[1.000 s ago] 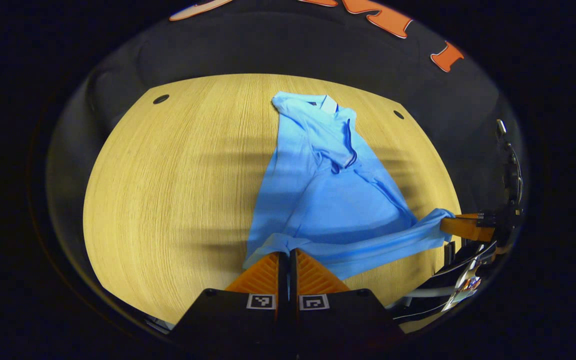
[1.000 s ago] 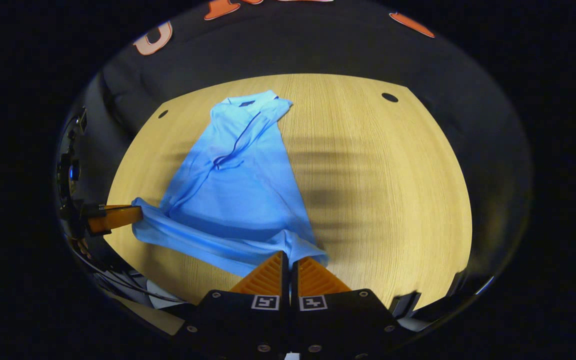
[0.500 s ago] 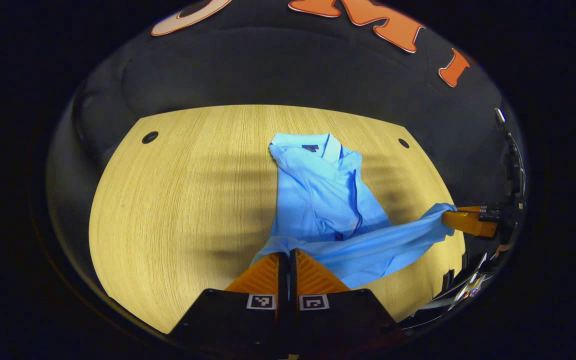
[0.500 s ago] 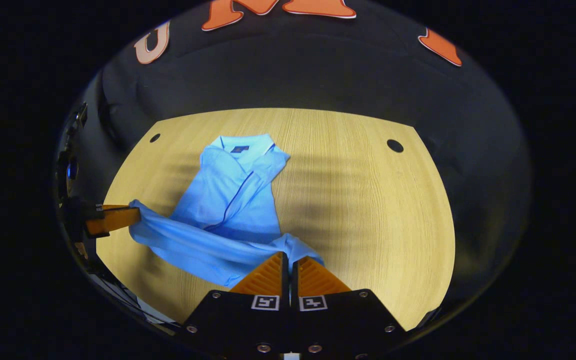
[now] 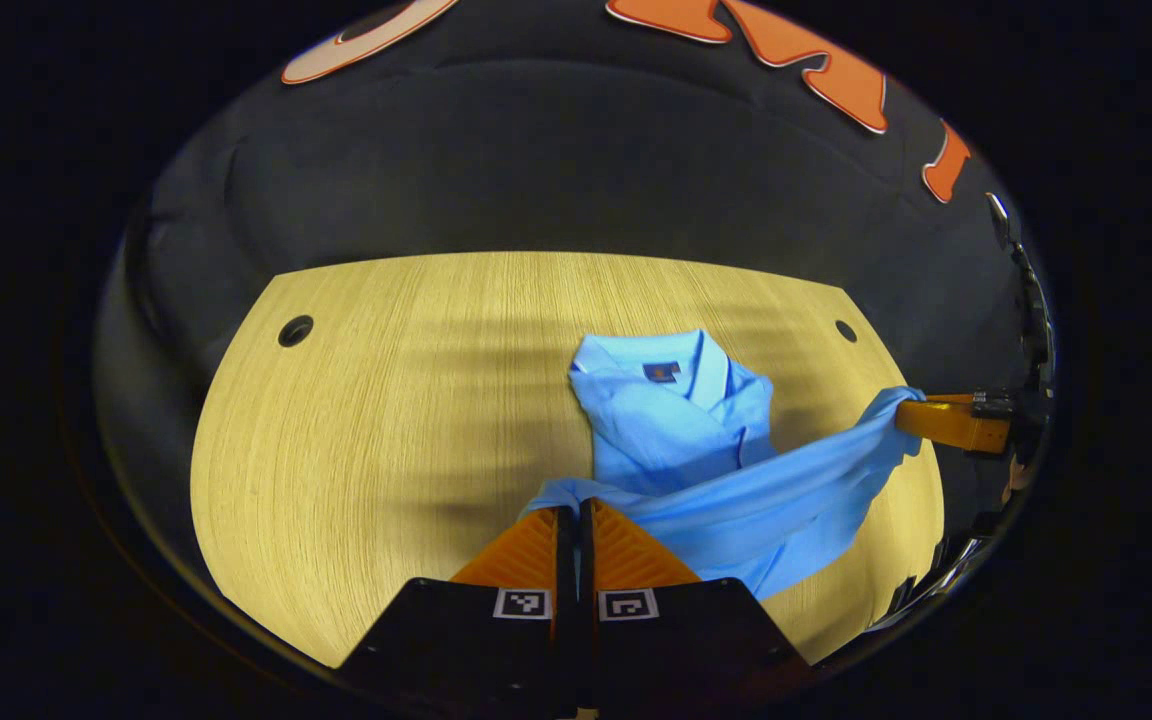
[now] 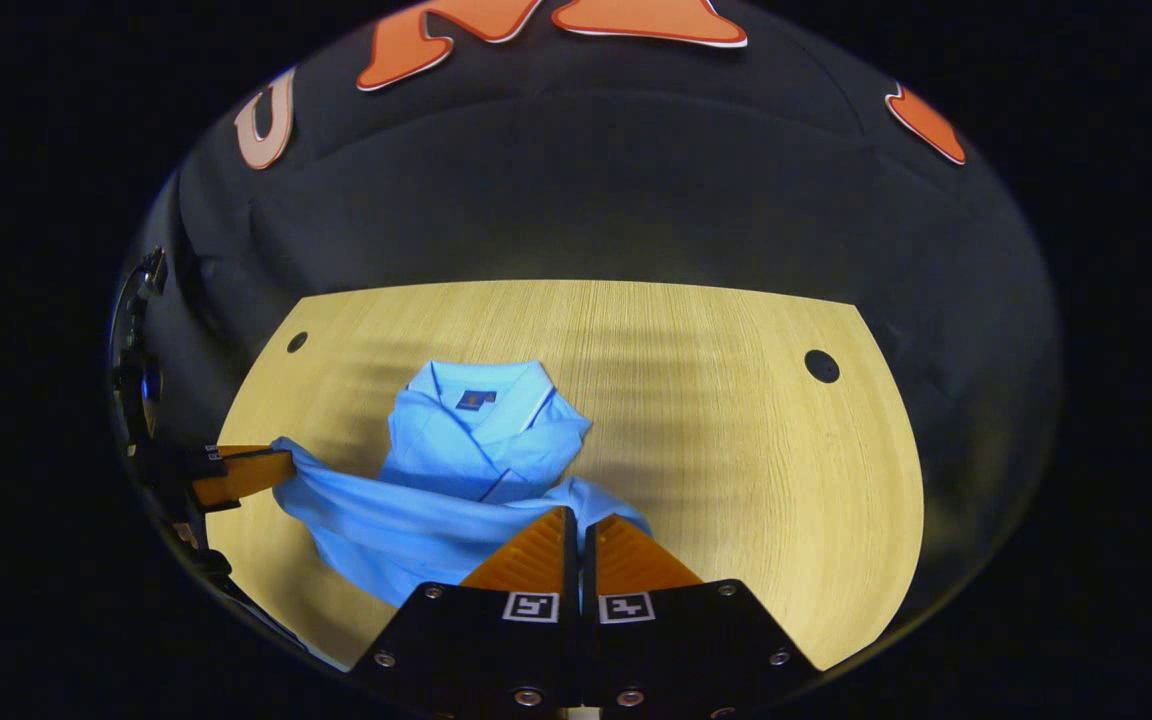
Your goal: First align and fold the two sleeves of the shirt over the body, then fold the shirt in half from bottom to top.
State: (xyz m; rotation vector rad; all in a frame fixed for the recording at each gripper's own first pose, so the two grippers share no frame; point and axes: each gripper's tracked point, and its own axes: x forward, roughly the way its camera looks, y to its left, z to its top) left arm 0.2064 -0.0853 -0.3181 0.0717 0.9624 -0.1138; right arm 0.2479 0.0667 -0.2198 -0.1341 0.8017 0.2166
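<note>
The blue polo shirt [image 5: 681,440] lies on the wooden tabletop [image 5: 366,400], a little to the right of the middle in the left gripper view. Its collar [image 5: 671,360] points to 12 o'clock, toward the far edge. The sleeves look folded in over the body, so I think the first part of the job is done.

The left gripper [image 5: 576,515] is pinched tight on one bottom corner of the shirt. Its two fingers are pressed together with the blue cloth between them. The right gripper [image 6: 578,520] is pinched tight on the other bottom corner in the same way. In the left gripper view the right gripper pokes in at 3 o'clock with cloth bunched at its tip. In the right gripper view the left gripper comes in at 9 o'clock.

The bottom hem [image 6: 406,510] hangs between the two grippers like a band, up off the tabletop. It is pulled fairly straight. Holding both corners like this keeps the hem flat and even, so it can land neat on the top part. The hem sits in front of the collar, at about 6 o'clock from it.

Both grippers point forward toward the collar, side by side and about level with each other. I think this is the fold from bottom to top, about halfway along. The hem has yet to be laid down near the collar.
</note>
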